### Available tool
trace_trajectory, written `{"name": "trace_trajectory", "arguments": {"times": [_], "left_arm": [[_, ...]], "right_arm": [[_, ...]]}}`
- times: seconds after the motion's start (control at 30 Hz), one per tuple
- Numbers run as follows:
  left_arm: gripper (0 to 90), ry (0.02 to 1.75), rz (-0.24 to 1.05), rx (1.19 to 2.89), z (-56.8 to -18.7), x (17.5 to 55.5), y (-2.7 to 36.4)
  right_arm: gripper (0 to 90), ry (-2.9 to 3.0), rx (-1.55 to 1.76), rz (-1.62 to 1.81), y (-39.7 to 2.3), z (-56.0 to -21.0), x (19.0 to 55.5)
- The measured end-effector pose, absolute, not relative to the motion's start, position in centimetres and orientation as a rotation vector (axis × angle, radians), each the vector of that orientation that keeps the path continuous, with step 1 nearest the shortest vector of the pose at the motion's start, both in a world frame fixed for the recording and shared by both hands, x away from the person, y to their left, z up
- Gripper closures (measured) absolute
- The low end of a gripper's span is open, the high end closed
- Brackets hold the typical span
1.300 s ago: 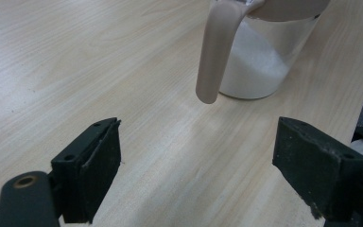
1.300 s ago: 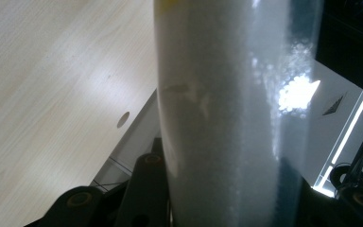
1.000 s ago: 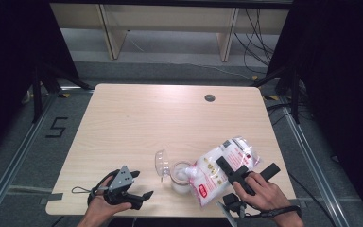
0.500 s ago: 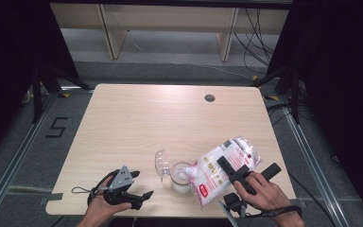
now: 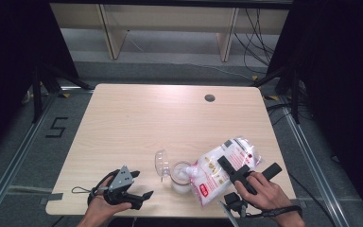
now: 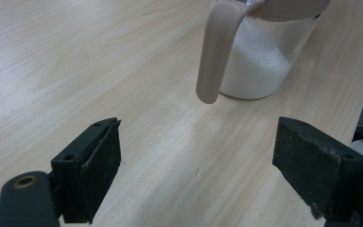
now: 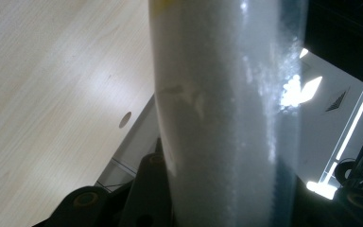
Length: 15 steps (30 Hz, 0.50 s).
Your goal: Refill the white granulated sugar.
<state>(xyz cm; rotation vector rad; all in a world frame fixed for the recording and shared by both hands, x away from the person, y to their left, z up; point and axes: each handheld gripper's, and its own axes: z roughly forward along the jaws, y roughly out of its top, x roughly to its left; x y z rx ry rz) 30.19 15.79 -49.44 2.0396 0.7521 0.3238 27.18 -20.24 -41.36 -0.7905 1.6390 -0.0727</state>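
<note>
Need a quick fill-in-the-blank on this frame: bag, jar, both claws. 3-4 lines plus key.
1. The right claw is shut on the ____ of white granules.
2. The bag is tipped so that its mouth is over the open ____.
3. The left claw has its jaws ____, with nothing between them.
4. The jar stands on the wooden table, its hinged ____ flipped open.

Missing words: bag; jar; open; lid

**Hidden and cut off around the jar**

The jar loses its top to the left gripper view's upper edge. Beside it, the bag blurs, covering the right gripper pads; its print is unreadably small.
</note>
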Motion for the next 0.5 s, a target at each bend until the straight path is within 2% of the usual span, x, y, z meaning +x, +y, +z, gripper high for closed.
{"name": "trace_trajectory", "arguments": {"times": [0.5], "left_arm": [[15.6, 0.746, 0.328, 2.046, -49.41, 30.23, 15.84]], "right_arm": [[78.2, 1.642, -0.787, -0.076, -20.27, -41.25, 27.19]]}}
